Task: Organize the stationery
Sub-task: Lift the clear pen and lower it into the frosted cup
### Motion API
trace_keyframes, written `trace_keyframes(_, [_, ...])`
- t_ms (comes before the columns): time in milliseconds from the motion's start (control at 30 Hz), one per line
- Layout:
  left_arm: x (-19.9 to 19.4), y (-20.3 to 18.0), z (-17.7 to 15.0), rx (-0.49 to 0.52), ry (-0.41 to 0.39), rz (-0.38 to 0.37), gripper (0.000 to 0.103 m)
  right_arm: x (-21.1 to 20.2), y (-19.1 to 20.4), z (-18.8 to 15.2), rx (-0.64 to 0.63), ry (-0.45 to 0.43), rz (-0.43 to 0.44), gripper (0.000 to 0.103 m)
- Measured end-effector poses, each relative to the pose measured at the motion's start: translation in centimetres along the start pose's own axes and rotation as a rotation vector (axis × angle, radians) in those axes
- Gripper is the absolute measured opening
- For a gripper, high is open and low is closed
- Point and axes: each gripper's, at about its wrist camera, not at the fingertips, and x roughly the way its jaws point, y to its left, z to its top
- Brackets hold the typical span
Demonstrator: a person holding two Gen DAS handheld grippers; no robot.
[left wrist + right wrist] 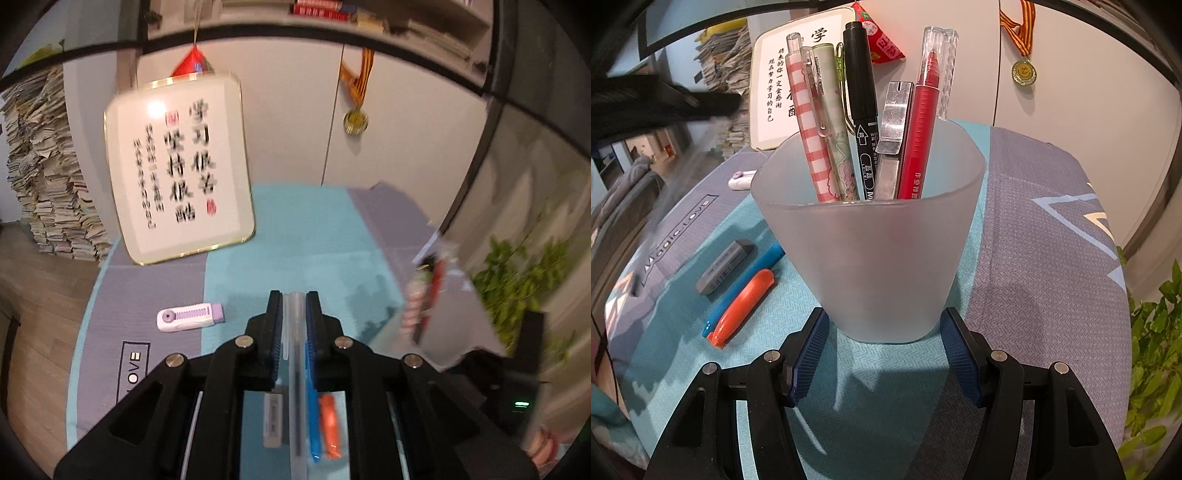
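Left gripper [294, 306]: our jaws are nearly closed on a clear pen [295, 314]; the pen lies along the fingers, its frosted cap poking out past the tips; it hangs above the table, clear of the cloth.

Right gripper [882, 343]: our jaws straddle the foot of the frosted cup [868, 236]; the blue pads sit at its two sides, and we judge them pressed on to steady it, though contact is hard to confirm.

Cup contents: a pink checked pen [809, 122], a pale cartoon pen [834, 140], a black marker [862, 103], a metal-clipped piece [894, 122] and a red pen [921, 125]; all stand upright or lean against the rim.

Left on the table: a grey eraser [724, 266], a blue pen [746, 286] and an orange pen [744, 306] lie side by side left of the cup; a white and purple correction tape [190, 316] lies further off on the cloth [1034, 295].

Handling, as we judge it: the clear pen is light, stiff and smooth, so it may slide or swing between the pads; a grip near mid-barrel keeps it balanced; the cup is light and top-heavy with pens, so it may tip if knocked.

Next, we reckon: the pen must tip upright before it drops into the cup.
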Motion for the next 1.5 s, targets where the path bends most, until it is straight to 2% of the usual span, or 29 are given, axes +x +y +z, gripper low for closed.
trace_keyframes(200, [-4.1, -3.0, 2.0, 0.008, -0.188, -0.106, 0.011, 0.0, 0.0, 0.0, 0.000, 0.000, 0.000, 0.064])
trace_keyframes(300, [-4.9, -4.4, 3.0, -0.009, -0.283, -0.131, 0.011, 0.0, 0.1, 0.0, 0.000, 0.000, 0.000, 0.064])
trace_keyframes(367, [-4.8, -4.9, 3.7, -0.028, -0.307, -0.157, 0.011, 0.0, 0.0, 0.0, 0.000, 0.000, 0.000, 0.064])
trace_keyframes(433, [-4.5, -5.2, 4.1, -0.048, -0.319, -0.151, 0.011, 0.0, 0.1, 0.0, 0.000, 0.000, 0.000, 0.064])
trace_keyframes(633, [-3.4, -5.4, 3.9, -0.056, -0.287, -0.155, 0.010, 0.0, 0.2, 0.0, -0.002, 0.001, -0.002, 0.064])
trace_keyframes(800, [-3.3, -6.3, 3.1, 0.004, -0.279, -0.154, 0.010, 0.0, 0.2, 0.0, -0.003, 0.001, -0.003, 0.064])
trace_keyframes(1067, [-1.5, -7.4, 2.1, 0.050, -0.202, -0.176, 0.010, 0.0, 0.1, 0.0, -0.003, 0.001, -0.003, 0.064])
trace_keyframes(1500, [0.0, -9.3, 0.7, 0.149, -0.130, -0.153, 0.011, 0.0, 0.2, 0.0, -0.004, 0.001, -0.003, 0.064])
